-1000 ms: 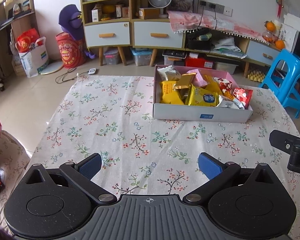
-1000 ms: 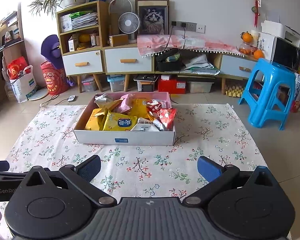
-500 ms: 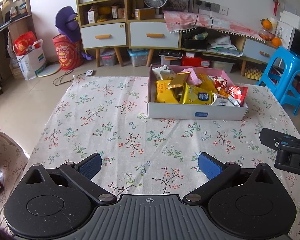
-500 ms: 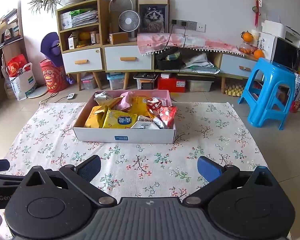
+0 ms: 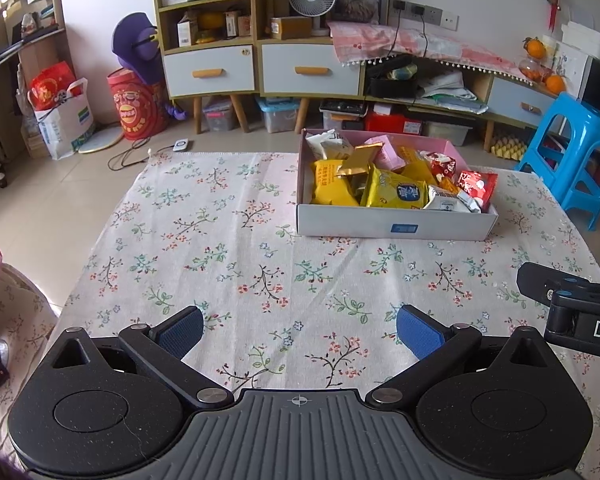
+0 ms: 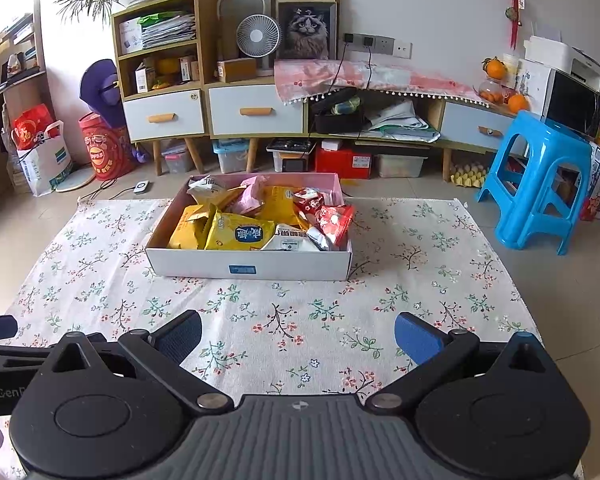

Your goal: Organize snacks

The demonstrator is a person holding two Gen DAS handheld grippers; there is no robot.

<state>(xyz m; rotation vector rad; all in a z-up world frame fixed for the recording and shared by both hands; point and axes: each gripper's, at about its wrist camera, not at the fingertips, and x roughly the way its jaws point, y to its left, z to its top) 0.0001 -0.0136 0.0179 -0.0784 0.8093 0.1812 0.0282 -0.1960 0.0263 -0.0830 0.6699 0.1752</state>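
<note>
A shallow white cardboard box (image 5: 396,226) (image 6: 248,266) with a pink inside stands on the floral tablecloth (image 5: 228,248) (image 6: 412,264), filled with several snack packets: yellow bags (image 5: 396,194) (image 6: 240,234), a red packet (image 5: 476,186) (image 6: 334,220), a pink one (image 6: 252,198) and white ones. My left gripper (image 5: 299,330) hovers open over the near cloth, well short of the box, nothing between its blue pads. My right gripper (image 6: 298,334) is also open and empty, facing the box from the near edge. Part of the right gripper (image 5: 572,304) shows at the left wrist view's right edge.
Beyond the table stand wooden cabinets with drawers (image 6: 256,114), a small fan (image 6: 258,36) and a blue plastic stool (image 6: 540,176) on the right. Bags and a red drum (image 5: 138,106) sit on the floor at the left. Bare cloth lies left of the box.
Both grippers have drawn back slightly from the box and the left one has shifted right; the box looks a little farther away. Both stay open and empty.
</note>
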